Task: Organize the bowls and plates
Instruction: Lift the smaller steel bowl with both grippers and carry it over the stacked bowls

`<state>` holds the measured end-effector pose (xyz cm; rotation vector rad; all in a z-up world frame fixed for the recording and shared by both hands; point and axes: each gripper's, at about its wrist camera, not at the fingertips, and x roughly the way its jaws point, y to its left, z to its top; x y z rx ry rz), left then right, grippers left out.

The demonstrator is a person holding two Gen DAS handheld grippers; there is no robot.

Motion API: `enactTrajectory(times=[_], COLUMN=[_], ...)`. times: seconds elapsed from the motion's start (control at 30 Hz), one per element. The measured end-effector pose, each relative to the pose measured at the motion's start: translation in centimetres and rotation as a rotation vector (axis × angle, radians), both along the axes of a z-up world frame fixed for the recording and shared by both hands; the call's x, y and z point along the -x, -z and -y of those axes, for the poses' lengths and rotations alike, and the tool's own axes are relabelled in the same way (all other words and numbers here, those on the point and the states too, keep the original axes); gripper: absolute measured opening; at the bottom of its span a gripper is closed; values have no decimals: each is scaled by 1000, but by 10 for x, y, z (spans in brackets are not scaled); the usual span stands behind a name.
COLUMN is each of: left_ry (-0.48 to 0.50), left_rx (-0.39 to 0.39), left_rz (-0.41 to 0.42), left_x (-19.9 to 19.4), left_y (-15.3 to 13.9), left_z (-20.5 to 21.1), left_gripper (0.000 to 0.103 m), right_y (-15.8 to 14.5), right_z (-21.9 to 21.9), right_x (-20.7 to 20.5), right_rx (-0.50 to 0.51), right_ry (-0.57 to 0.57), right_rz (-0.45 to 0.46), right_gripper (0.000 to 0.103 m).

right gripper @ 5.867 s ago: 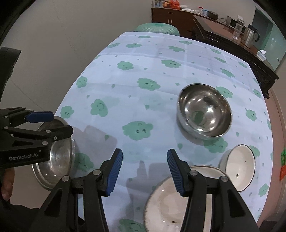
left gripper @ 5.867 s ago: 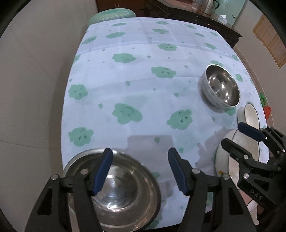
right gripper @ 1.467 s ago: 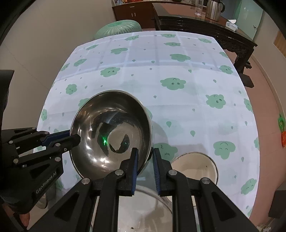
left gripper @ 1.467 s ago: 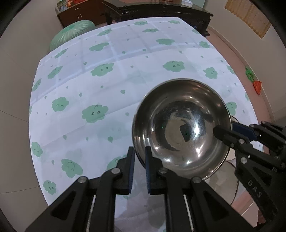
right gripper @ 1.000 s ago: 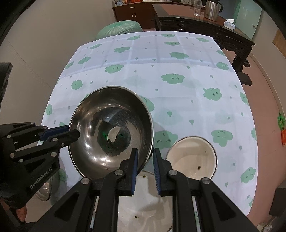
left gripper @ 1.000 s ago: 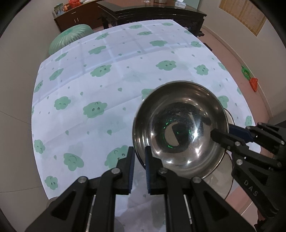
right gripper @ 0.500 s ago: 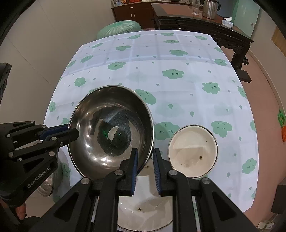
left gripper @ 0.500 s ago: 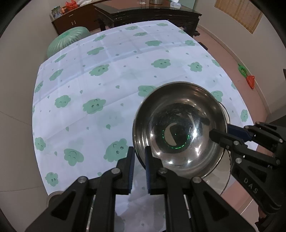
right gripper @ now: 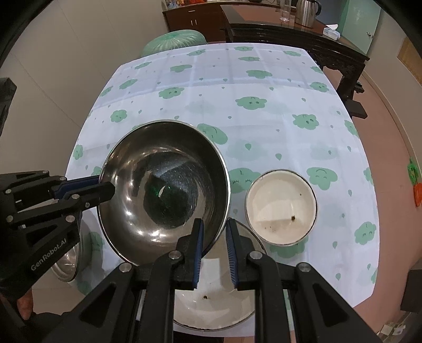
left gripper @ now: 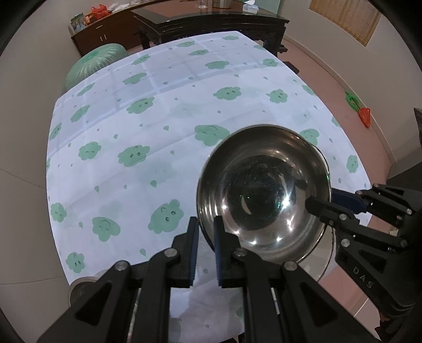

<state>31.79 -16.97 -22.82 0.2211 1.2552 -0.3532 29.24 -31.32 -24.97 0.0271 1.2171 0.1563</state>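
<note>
A large steel bowl (left gripper: 263, 195) (right gripper: 163, 190) hangs above the near part of the cloud-print table (left gripper: 158, 118) (right gripper: 237, 79), held by its rim from two sides. My left gripper (left gripper: 205, 224) (right gripper: 104, 186) is shut on the rim's left side. The rim's near-right side is pinched in my right gripper (right gripper: 214, 224) (left gripper: 320, 200), also shut. A big white plate (right gripper: 219, 298) lies below the bowl's right edge, partly hidden. To its right stands a small white bowl (right gripper: 281, 207) with crumbs. A second steel bowl (right gripper: 71, 263) (left gripper: 81, 282) sits at the near-left corner.
A green round stool (left gripper: 97, 63) (right gripper: 174, 38) stands at the table's far end. A dark wooden sideboard (right gripper: 290, 29) (left gripper: 211, 26) behind it carries a kettle (right gripper: 304, 12). The near table edge lies just under both grippers. An orange toy (left gripper: 365, 116) lies on the floor.
Both grippers, still shut on the steel bowl's rim, have carried it back toward the near edge of the table. More of the white plate and small white bowl now shows.
</note>
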Motion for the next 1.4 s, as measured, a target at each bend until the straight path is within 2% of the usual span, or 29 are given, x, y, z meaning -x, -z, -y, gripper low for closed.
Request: enactTrajectory(times=[0.77, 1.4], left_ry=[72, 134], left_rx=[-14, -48], left_rz=[-19, -93], left_x=[33, 54], left_y=[7, 43], left_z=[20, 39], left_gripper=[8, 8], right_y=[8, 36], right_z=[17, 30], right_x=[35, 58], right_rx=[6, 20], right_ry=[32, 51], right_rz=[-26, -104], right_gripper=[19, 19])
